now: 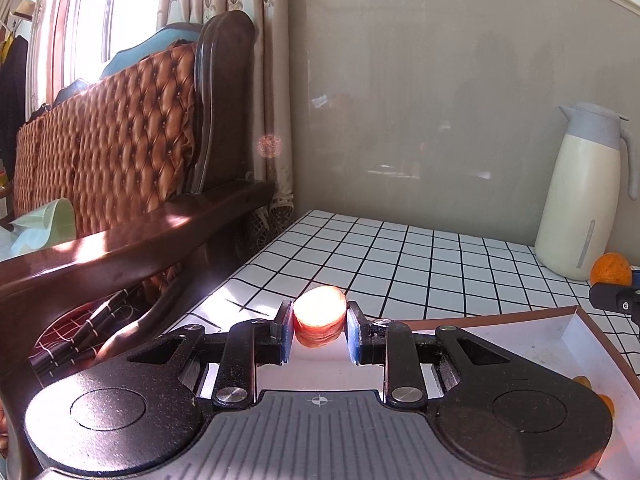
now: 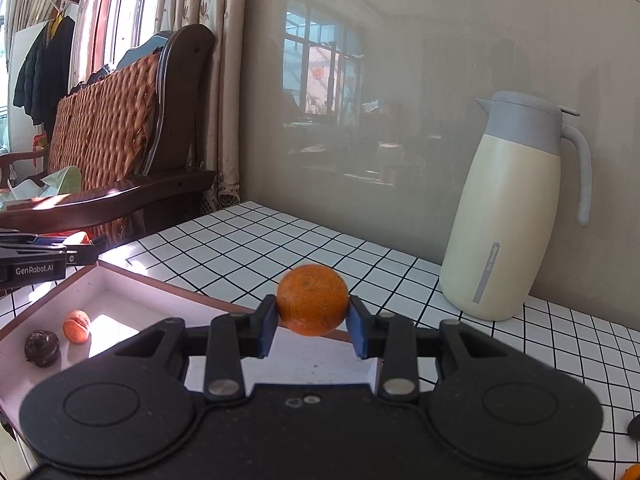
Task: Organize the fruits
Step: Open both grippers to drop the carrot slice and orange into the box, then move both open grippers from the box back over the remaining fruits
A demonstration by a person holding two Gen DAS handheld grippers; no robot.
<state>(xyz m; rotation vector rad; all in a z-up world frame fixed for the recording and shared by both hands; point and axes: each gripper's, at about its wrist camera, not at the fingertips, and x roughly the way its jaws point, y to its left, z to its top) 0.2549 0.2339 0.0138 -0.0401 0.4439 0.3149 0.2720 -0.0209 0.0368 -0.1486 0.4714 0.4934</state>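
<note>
A table [image 2: 280, 240] topped with white tiles and dark grid lines stood against the grey wall. On it sat a cream jug [image 2: 512, 220] with a grey lid and handle near the wall, and a shallow brown-rimmed tray [image 2: 168, 280] at the front.

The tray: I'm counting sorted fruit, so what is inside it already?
In the tray, the right wrist view shows a small orange-pink fruit and a dark wrinkled fruit beside it. The right gripper, holding an orange, hides the tray's near part.
</note>
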